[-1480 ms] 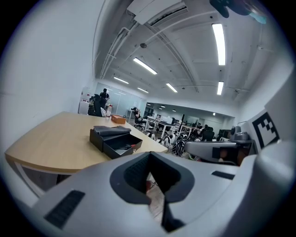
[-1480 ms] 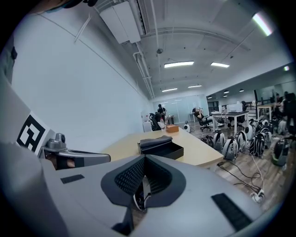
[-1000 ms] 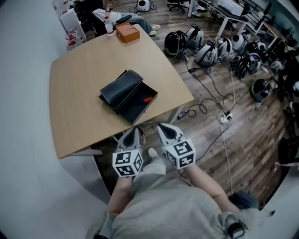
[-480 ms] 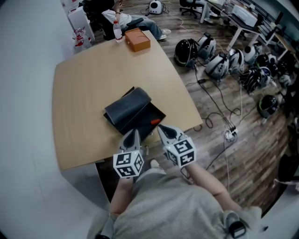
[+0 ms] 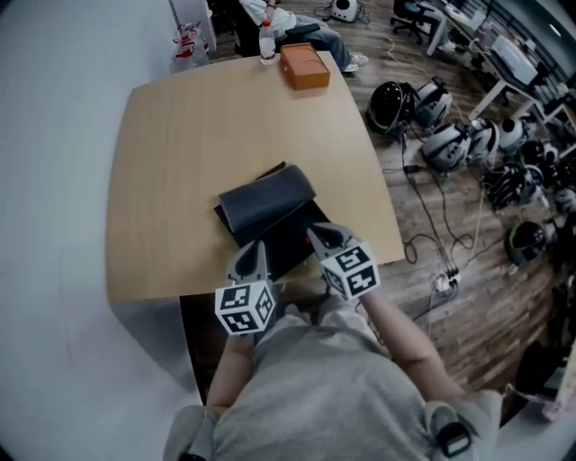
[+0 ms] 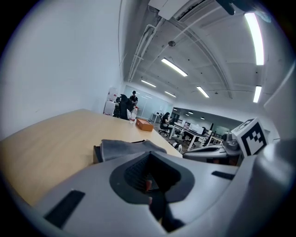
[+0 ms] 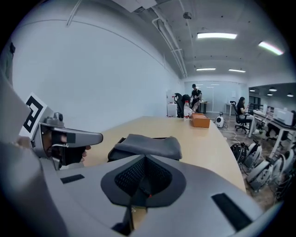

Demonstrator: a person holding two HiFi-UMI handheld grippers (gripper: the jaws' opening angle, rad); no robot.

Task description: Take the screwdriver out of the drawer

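A black drawer box (image 5: 267, 205) with a grey cloth draped over its top sits near the front edge of the wooden table (image 5: 180, 153). Its drawer (image 5: 292, 243) is pulled out toward me. A small red piece, probably the screwdriver (image 6: 147, 183), shows in the drawer between the left gripper's jaws. My left gripper (image 5: 255, 254) is shut and empty at the drawer's near left corner. My right gripper (image 5: 322, 237) is shut and empty over the drawer's near right side, covering part of it. The cloth-covered box (image 7: 145, 146) lies just ahead in the right gripper view.
An orange box (image 5: 304, 66) and a plastic bottle (image 5: 266, 42) stand at the table's far edge, where a person (image 5: 288, 18) sits. Helmets (image 5: 432, 112) and cables (image 5: 441, 230) lie on the wooden floor to the right. A white wall runs along the left.
Both grippers have moved forward from in front of the table's edge to the open drawer. The right gripper now covers the red handle that showed before.
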